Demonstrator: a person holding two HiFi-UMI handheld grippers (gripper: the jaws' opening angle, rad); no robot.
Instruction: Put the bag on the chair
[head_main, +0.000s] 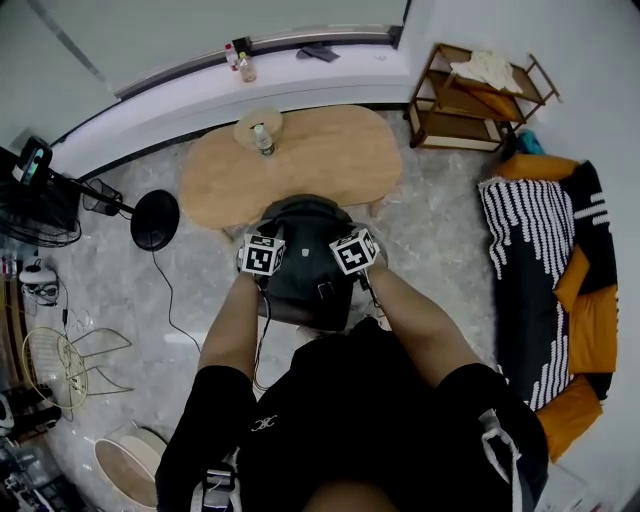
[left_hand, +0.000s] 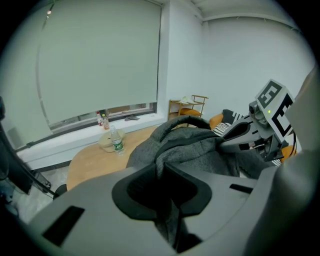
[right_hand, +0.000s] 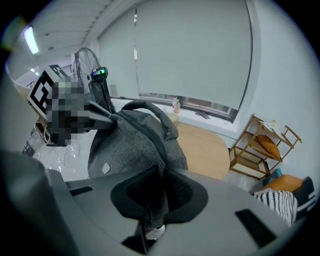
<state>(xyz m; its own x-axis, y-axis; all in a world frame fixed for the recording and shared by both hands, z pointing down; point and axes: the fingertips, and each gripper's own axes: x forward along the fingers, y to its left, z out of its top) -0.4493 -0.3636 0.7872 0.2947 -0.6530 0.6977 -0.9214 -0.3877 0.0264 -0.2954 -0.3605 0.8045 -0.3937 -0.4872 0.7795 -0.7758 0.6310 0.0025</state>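
Note:
A dark grey backpack (head_main: 305, 272) hangs right in front of me, just on my side of the wooden table. My left gripper (head_main: 266, 262) holds its left side, and in the left gripper view a fold of the backpack's fabric (left_hand: 195, 150) is pinched between the narrow jaws of that gripper (left_hand: 165, 176). My right gripper (head_main: 350, 256) holds the right side, with the backpack's grey cloth (right_hand: 135, 145) caught between the jaws of that gripper (right_hand: 159, 181). Whatever is under the backpack is hidden, so I cannot make out a chair there.
An oval wooden table (head_main: 320, 160) stands just beyond the bag, with a water bottle (head_main: 262, 140) and a round pale dish (head_main: 250, 124) on it. A wooden shelf (head_main: 478, 95) is at back right, a striped couch (head_main: 545, 260) at right, a fan base (head_main: 155, 220) and a wire chair (head_main: 65, 362) at left.

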